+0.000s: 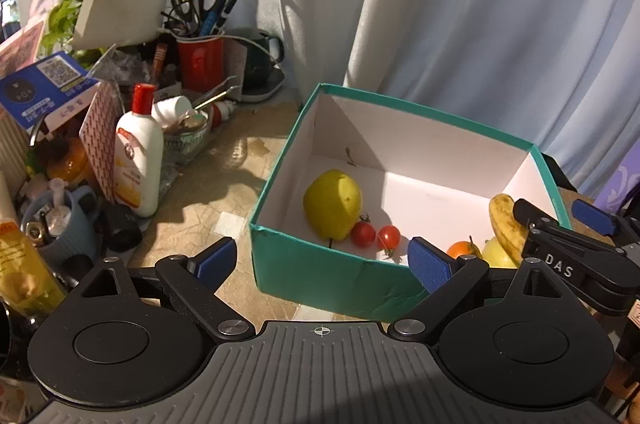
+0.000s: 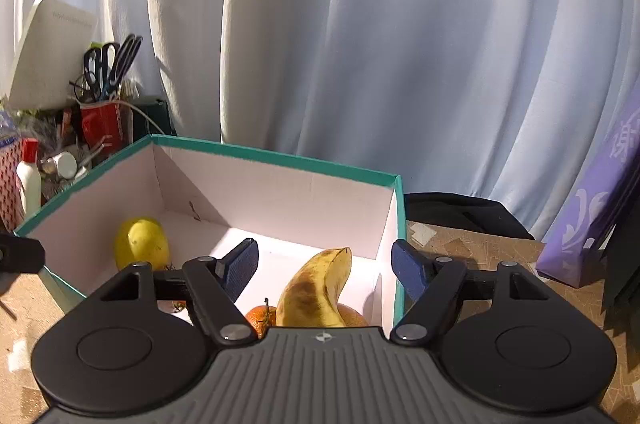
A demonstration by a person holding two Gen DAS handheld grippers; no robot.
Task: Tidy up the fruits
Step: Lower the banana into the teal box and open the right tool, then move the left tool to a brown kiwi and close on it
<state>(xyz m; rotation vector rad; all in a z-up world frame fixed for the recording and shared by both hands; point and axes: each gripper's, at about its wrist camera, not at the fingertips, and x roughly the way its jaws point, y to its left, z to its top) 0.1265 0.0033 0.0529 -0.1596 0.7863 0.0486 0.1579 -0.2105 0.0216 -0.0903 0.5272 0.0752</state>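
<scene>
Left wrist: we see the left gripper [image 1: 324, 262] spread wide, gripping nothing, at the near wall of the teal box [image 1: 320, 264]; inside lie a pear [image 1: 332, 203] and 2 cherry tomatoes [image 1: 376, 235].
Right wrist: our right gripper [image 2: 325, 268] gapes apart above the banana [image 2: 316, 294], which rests on an orange [image 2: 260, 318] in the box's near right corner.

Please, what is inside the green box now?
The green box holds a yellow pear, two cherry tomatoes, an orange, a pale yellow-green fruit and a banana resting on top. The near wall and grippers hide part of its floor.
</scene>
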